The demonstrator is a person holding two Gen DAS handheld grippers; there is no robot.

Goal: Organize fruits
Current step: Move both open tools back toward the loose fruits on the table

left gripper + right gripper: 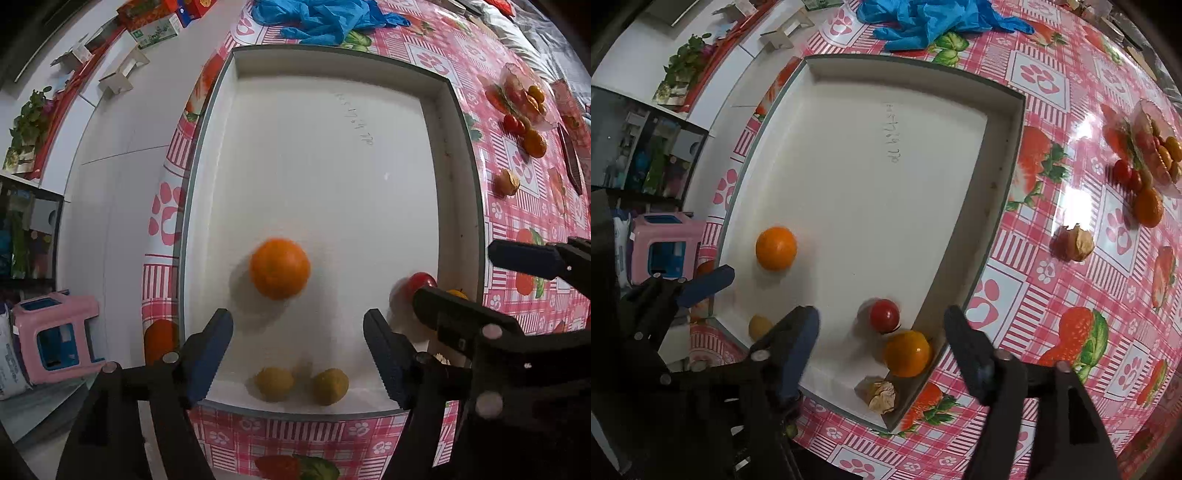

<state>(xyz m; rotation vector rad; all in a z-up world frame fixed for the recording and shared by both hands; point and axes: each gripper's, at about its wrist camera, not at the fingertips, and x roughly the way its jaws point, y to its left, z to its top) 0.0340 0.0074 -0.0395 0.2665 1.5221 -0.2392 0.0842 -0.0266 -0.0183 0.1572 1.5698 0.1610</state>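
Observation:
A white tray [454, 155] [1001, 155] lies on the pink tablecloth. In it are an orange [279, 267] [776, 248], two small yellow-brown fruits [275, 383] near the front wall, a red cherry tomato [884, 315] [419, 282], an orange tomato [907, 353] and a husked groundcherry [881, 396]. My left gripper [297, 354] is open and empty above the tray's near edge. My right gripper [881, 350] is open and empty over the tray's near right corner.
A clear bowl [1156, 147] with small fruits stands at the far right, with red tomatoes [1126, 173], an orange fruit [1148, 206] and a husked groundcherry [1075, 243] loose beside it. Blue gloves [923, 18] lie behind the tray. The table edge and a pink stool [55, 336] are at left.

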